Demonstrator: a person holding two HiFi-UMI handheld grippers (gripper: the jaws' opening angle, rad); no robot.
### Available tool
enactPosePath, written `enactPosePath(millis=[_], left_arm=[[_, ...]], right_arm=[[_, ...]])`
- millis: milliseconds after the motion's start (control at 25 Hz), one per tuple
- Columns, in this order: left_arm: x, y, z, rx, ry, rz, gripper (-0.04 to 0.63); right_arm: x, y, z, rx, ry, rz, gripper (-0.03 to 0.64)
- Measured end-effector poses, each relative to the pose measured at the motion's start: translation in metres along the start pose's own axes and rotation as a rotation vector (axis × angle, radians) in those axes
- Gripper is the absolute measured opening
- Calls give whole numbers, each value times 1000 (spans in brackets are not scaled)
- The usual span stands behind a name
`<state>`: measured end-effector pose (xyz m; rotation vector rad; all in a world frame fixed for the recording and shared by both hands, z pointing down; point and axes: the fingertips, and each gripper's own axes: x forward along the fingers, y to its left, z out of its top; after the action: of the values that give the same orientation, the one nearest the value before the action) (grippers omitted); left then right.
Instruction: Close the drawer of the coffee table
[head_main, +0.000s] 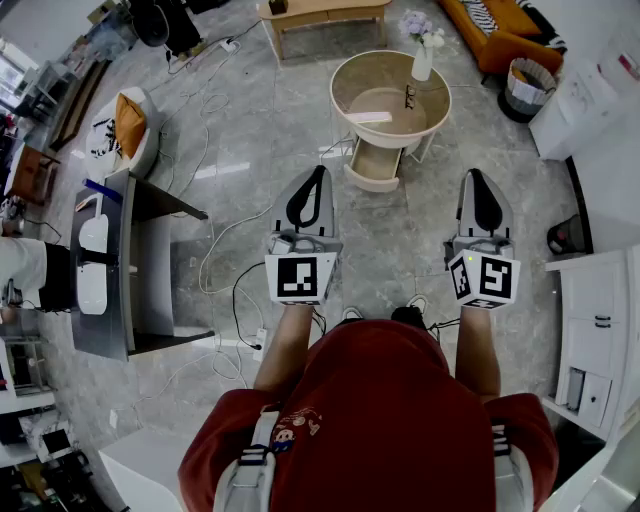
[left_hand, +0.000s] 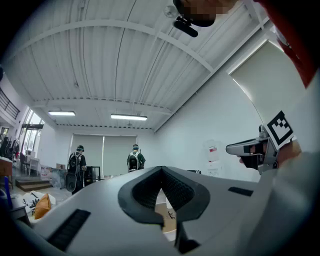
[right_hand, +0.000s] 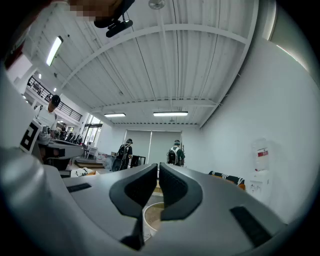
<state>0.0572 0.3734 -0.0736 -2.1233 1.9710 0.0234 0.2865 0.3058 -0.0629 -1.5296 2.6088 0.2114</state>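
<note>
The round beige coffee table (head_main: 436, 112) stands on the floor ahead of me, top centre in the head view. Its drawer (head_main: 375, 165) is pulled out towards me and looks empty. Both grippers are held out level, well short of the table and touching nothing. My left gripper (head_main: 319, 174) points at the drawer's left side; its jaws meet at the tips, shut on nothing (left_hand: 161, 170). My right gripper (head_main: 479, 177) is off to the drawer's right, jaws shut and empty (right_hand: 157, 169). The table's rim (right_hand: 148, 209) shows low between them.
A vase of flowers (head_main: 422, 48), a white card (head_main: 369, 117) and a small dark item (head_main: 410, 97) are on the table. Cables (head_main: 225, 235) trail over the floor at left beside a grey desk (head_main: 125, 265). White cabinets (head_main: 600, 320) line the right; an orange sofa (head_main: 500, 25) is beyond.
</note>
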Motion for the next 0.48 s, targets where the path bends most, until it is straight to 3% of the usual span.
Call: enactPosePath(millis=[120, 280, 480], left_arm=[[-8, 4, -7, -3, 73, -4, 12], [-16, 14, -5, 0, 41, 5, 12], [-28, 23, -9, 2, 58, 6, 12]], right_arm=[[-1, 7, 1, 0, -4, -3, 28], [-2, 21, 3, -6, -11, -1, 28], [-3, 39, -1, -5, -5, 5, 28]])
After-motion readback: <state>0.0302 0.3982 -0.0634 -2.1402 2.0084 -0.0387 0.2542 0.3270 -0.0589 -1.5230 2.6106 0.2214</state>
